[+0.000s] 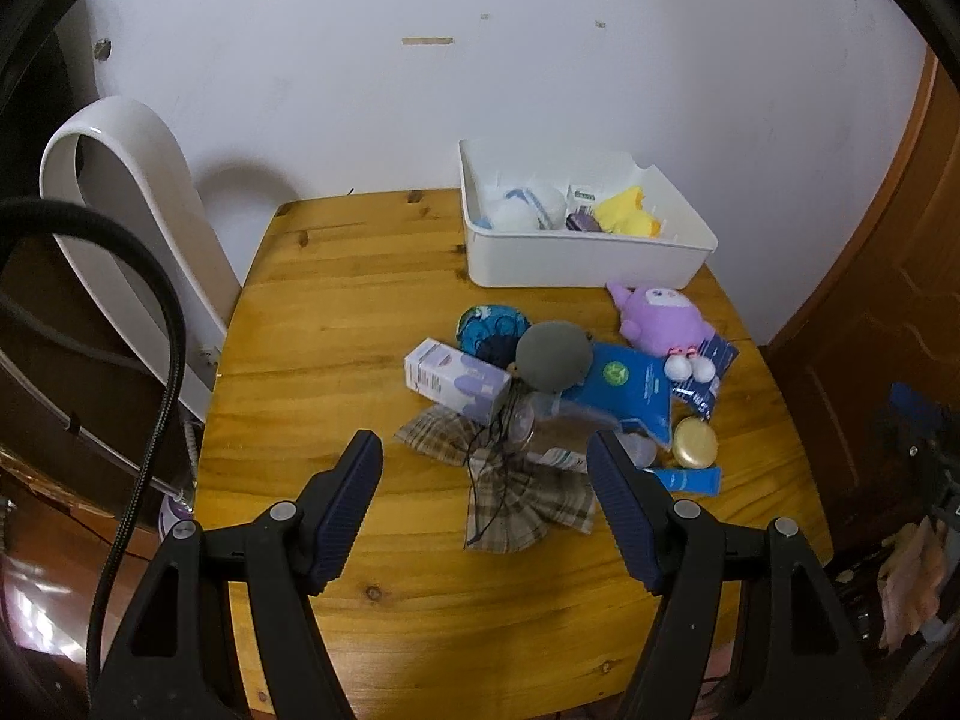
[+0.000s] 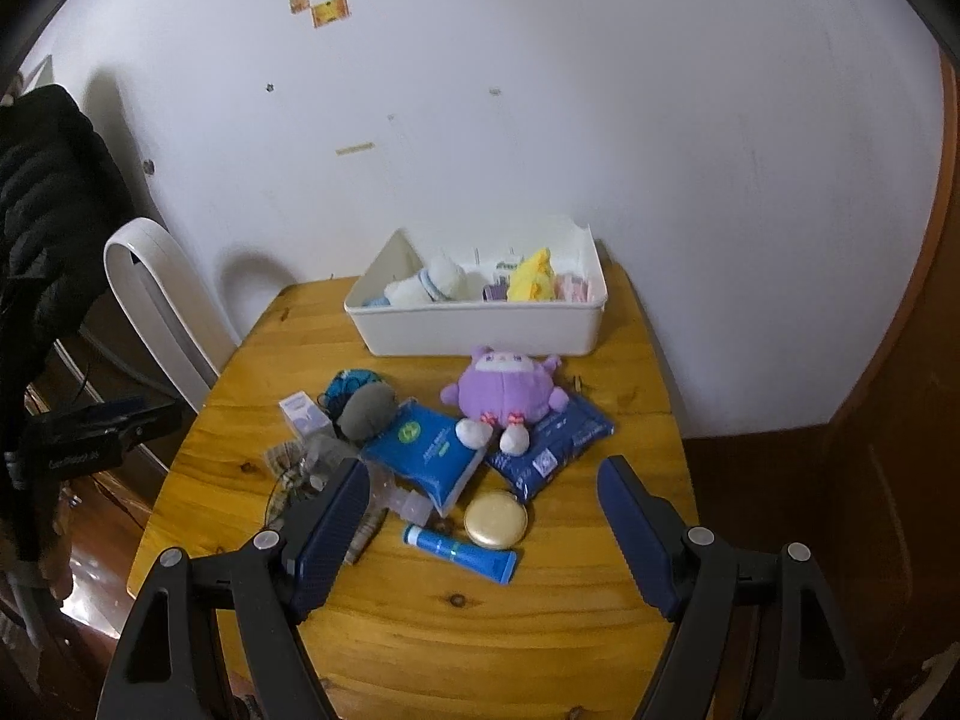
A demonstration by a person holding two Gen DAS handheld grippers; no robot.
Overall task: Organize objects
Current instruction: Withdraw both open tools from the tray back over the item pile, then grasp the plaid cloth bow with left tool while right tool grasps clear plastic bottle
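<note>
Only from the right wrist, pink packet (image 2: 573, 287) in white bin (image 2: 480, 330).

Left gripper (image 1: 485, 456) jaws spread wide, empty; right gripper (image 2: 483, 483) likewise

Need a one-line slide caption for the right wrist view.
Open right gripper above a wooden table of clutter: purple plush toy, round gold compact, blue tube, white plastic bin.

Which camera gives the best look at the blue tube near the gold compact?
The right wrist view: the blue tube lies fully exposed, cap to crimped end, before the gold compact. In the left wrist view, the tube is partly hidden behind a gripper finger.
</note>
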